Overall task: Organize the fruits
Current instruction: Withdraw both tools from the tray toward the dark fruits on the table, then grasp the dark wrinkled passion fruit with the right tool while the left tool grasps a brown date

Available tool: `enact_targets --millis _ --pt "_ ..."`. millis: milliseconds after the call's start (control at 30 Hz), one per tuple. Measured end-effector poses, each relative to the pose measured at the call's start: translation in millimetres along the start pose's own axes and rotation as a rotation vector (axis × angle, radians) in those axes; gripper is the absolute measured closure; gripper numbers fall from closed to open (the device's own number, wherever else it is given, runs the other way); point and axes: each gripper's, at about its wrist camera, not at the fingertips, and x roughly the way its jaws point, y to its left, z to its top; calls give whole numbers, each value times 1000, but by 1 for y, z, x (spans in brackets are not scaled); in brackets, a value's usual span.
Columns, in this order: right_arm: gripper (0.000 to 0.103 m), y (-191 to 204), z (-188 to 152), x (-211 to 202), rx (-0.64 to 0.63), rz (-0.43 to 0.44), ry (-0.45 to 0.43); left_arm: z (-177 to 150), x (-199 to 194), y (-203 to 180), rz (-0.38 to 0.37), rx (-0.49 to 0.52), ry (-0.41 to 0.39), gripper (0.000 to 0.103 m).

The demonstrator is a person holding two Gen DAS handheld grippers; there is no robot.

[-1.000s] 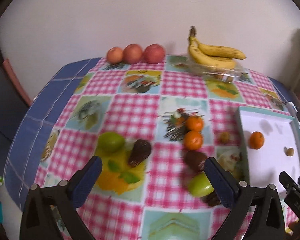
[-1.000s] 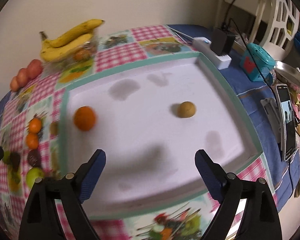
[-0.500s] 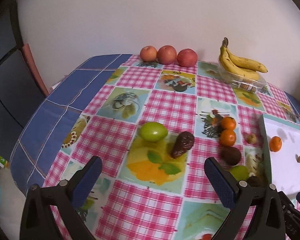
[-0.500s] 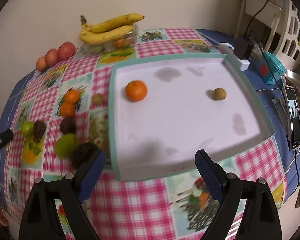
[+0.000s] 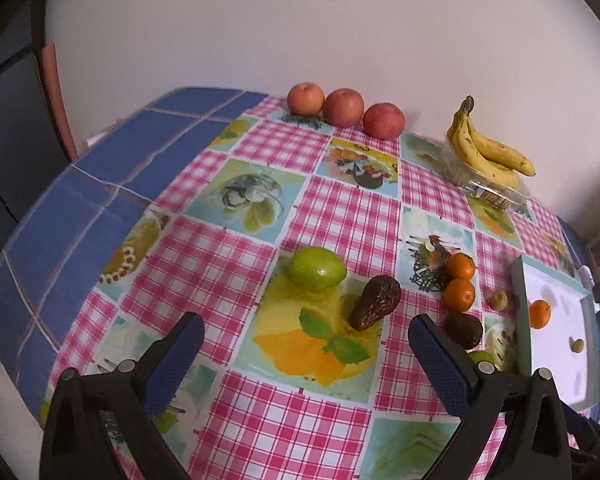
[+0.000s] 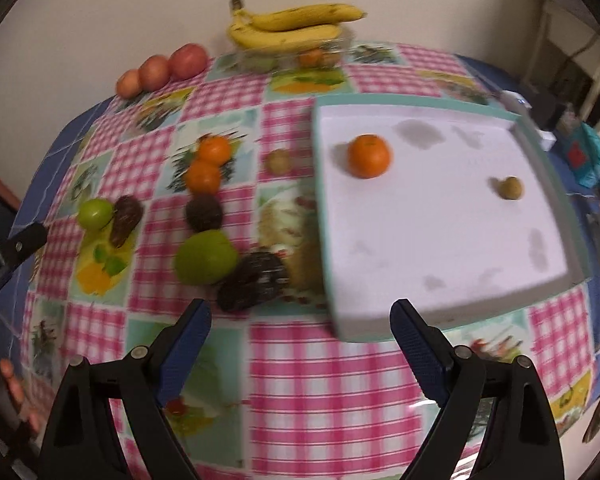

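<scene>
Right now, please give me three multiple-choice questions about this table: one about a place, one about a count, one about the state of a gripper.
1. Where does the banana bunch rest?
A. in the white tray
B. on a clear plastic container by the wall
C. between the red apples

2. How many fruits lie in the white tray?
A. two
B. four
C. none

3. In what state is the left gripper?
A. shut on a green fruit
B. shut on an avocado
C. open, holding nothing

Answers:
1. B: the bananas sit on the clear plastic container at the far edge of the table, by the wall.
2. A: only an orange and a small brown fruit are inside the tray.
3. C: its fingers stand wide apart above the tablecloth with nothing between them.
</scene>
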Motion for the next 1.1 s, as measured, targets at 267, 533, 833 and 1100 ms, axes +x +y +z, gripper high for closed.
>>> enact_targets --millis 267,533,833,1100 --pt "12 18 10 -8 -35 65 -60 1 -4 -9 -99 7 6 0" --pt "25 5 19 -2 -12 53 -41 2 19 -21 -116 5 86 5" --pt "50 -4 19 24 39 91 50 6 49 -40 -124 37 123 21" --pt "59 -11 19 39 82 117 97 7 76 -38 -141 9 123 29"
